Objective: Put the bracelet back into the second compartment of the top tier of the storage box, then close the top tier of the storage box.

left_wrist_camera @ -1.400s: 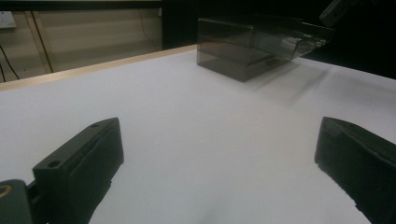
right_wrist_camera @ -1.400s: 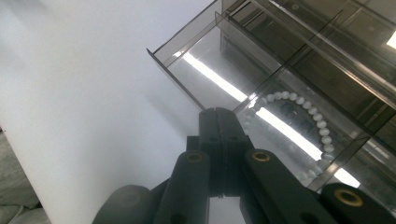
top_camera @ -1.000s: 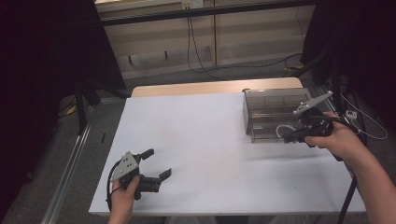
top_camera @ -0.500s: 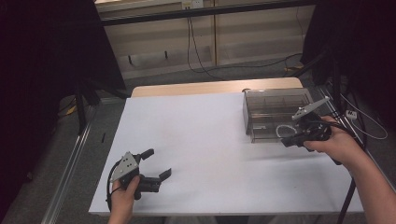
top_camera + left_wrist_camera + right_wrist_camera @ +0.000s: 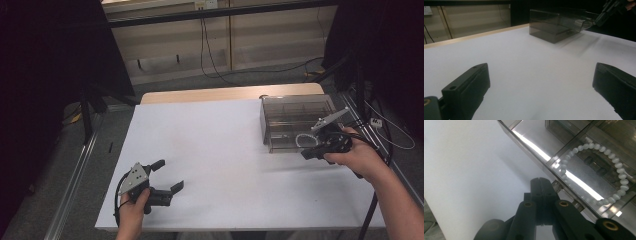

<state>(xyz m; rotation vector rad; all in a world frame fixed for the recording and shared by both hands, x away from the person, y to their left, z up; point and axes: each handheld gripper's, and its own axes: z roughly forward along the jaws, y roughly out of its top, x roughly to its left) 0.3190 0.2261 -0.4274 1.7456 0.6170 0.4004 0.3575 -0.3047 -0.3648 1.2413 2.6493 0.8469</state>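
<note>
The right gripper (image 5: 541, 195) has its jaws pressed flat together with nothing between them, their tips at the near lower edge of the smoky clear box (image 5: 295, 122), just beside a small knob (image 5: 556, 186) on that edge. Inside the box, close behind that wall, lies a white bead bracelet (image 5: 596, 167) in a loop. The left gripper (image 5: 167, 175) rests well apart at the near left of the white table (image 5: 220, 145), its jaws spread wide and holding nothing, pointed across the bare top toward the box.
</note>
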